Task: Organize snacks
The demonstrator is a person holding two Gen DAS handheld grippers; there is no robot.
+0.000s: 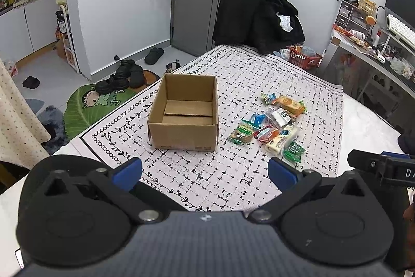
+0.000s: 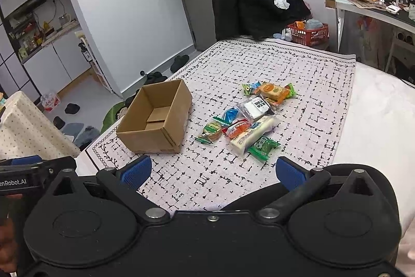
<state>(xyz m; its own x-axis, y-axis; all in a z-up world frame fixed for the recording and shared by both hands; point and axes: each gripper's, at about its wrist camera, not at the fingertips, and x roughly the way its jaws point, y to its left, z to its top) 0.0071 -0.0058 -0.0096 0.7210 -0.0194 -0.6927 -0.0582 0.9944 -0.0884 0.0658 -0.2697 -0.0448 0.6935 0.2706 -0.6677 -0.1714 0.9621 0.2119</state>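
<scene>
An open, empty cardboard box (image 1: 184,113) (image 2: 155,118) stands on the patterned cloth (image 1: 197,173) (image 2: 311,85). To its right lies a heap of several wrapped snacks (image 1: 275,123) (image 2: 249,118): an orange biscuit pack (image 2: 273,91), a long white pack (image 2: 253,134), green packets (image 2: 263,147) and blue ones. My left gripper (image 1: 205,171) hovers open above the cloth's near edge, holding nothing. My right gripper (image 2: 214,171) is open too, just short of the snacks, with nothing between its blue pads (image 2: 288,171).
A chair draped in black clothes (image 1: 259,14) stands at the table's far end, with a red basket (image 1: 306,59) beside it. A cluttered desk (image 1: 376,48) runs along the right. Shoes (image 1: 124,77) and a green mat (image 1: 88,105) lie on the floor to the left.
</scene>
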